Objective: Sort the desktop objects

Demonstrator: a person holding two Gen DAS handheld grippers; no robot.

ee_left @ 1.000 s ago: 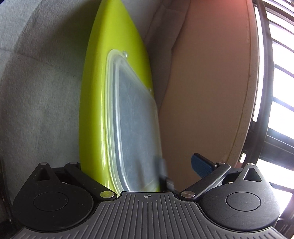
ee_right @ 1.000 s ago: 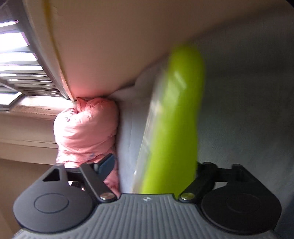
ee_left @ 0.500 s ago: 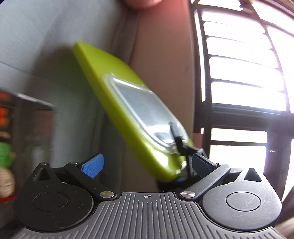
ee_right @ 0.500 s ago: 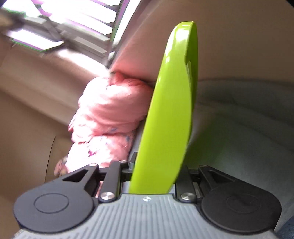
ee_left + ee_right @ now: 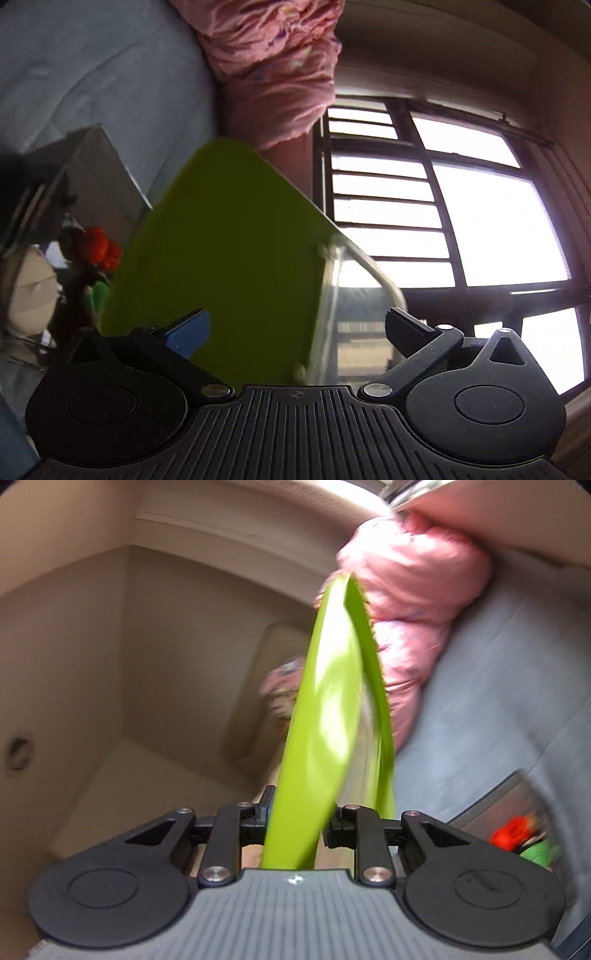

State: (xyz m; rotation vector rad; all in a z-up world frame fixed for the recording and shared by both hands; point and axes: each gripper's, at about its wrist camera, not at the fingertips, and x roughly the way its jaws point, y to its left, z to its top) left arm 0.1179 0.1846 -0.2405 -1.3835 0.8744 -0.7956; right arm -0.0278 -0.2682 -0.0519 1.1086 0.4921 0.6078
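A flat lime-green case (image 5: 325, 738) with a clear plastic panel is held edge-on in my right gripper (image 5: 297, 818), whose jaws are shut on its near end. In the left wrist view the same green case (image 5: 221, 266) fills the middle, its clear panel (image 5: 354, 295) toward the window. My left gripper (image 5: 295, 328) is open; the case lies between its blue fingertips (image 5: 186, 332) without being clamped.
A pink bundled quilt (image 5: 273, 62) (image 5: 413, 602) lies on a grey-blue bed (image 5: 92, 74) (image 5: 498, 709). A glass-topped surface with red and green toys (image 5: 96, 251) (image 5: 517, 834) sits low at the side. A bright barred window (image 5: 443, 221) is at the right.
The left gripper has let go of the green case and opened. Both views have swung upward toward the window and wall; the right gripper keeps its hold and has turned the case.
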